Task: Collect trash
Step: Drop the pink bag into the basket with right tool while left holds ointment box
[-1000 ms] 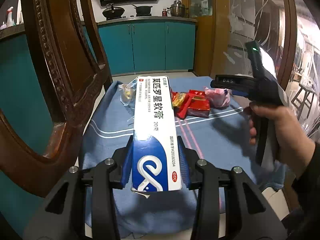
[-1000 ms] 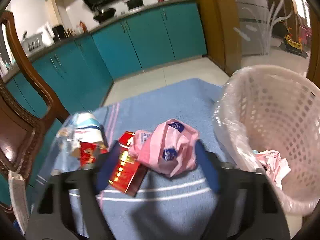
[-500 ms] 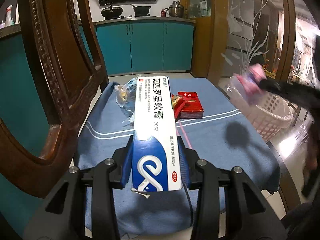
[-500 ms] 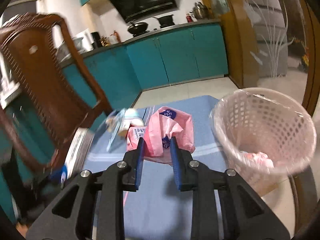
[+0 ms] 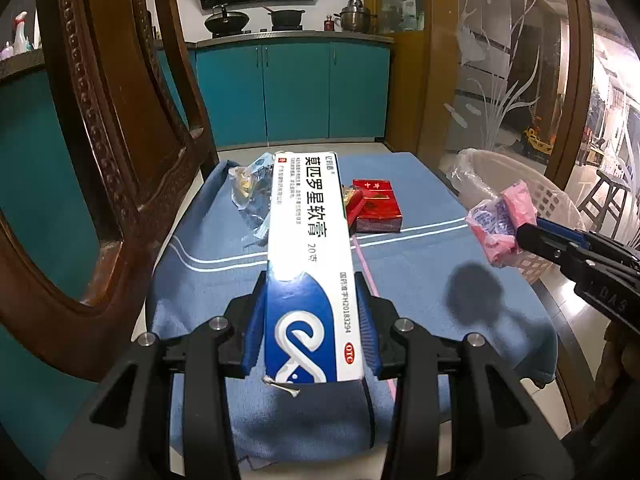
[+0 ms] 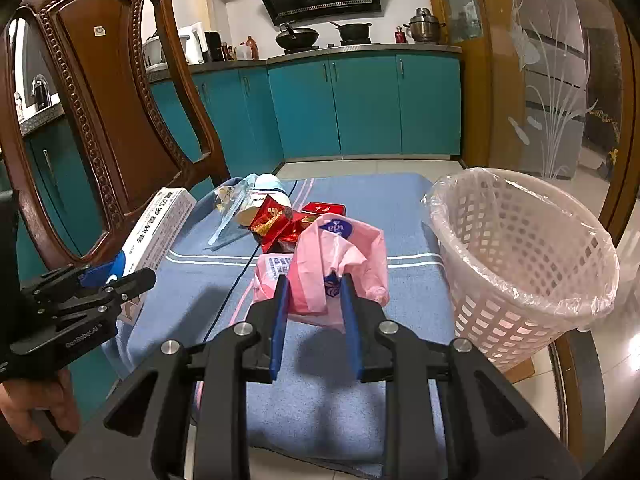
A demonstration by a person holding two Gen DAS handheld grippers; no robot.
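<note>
While both grippers are lifted above the counter, each one carries a piece of trash.

Left gripper [image 5: 310, 320]: pinching the near end of the ointment box [image 5: 310, 264] between its blue pads; the box points forward, away from the camera, above the cloth.
Ointment box, other view: in the right wrist view it [image 6: 158, 226] is at the left side, tilted, in front of the wooden chair [image 6: 116, 92].
Right gripper [image 6: 314, 308]: pressed on the lower part of the pink plastic bag [image 6: 336, 264], which stands up crumpled between the two fingers.
Pink bag, place: in the air, just left of the basket [image 6: 528, 256]; in the left wrist view the bag [image 5: 502, 220] is in front of the basket's near wall, and I cannot tell if they touch.
Basket: white lattice, lined with a clear bag, standing at the right edge of the counter; its inside is not visible well.
Counter [image 6: 360, 196]: covered with a blue cloth with white stripes.
Trash on the cloth: red cigarette packs [image 5: 374, 206] and a clear wrapper [image 5: 252, 192] lie near together at the far part, beyond both grippers.
Background: teal kitchen cabinets [image 6: 360, 108] with pots on top.
</note>
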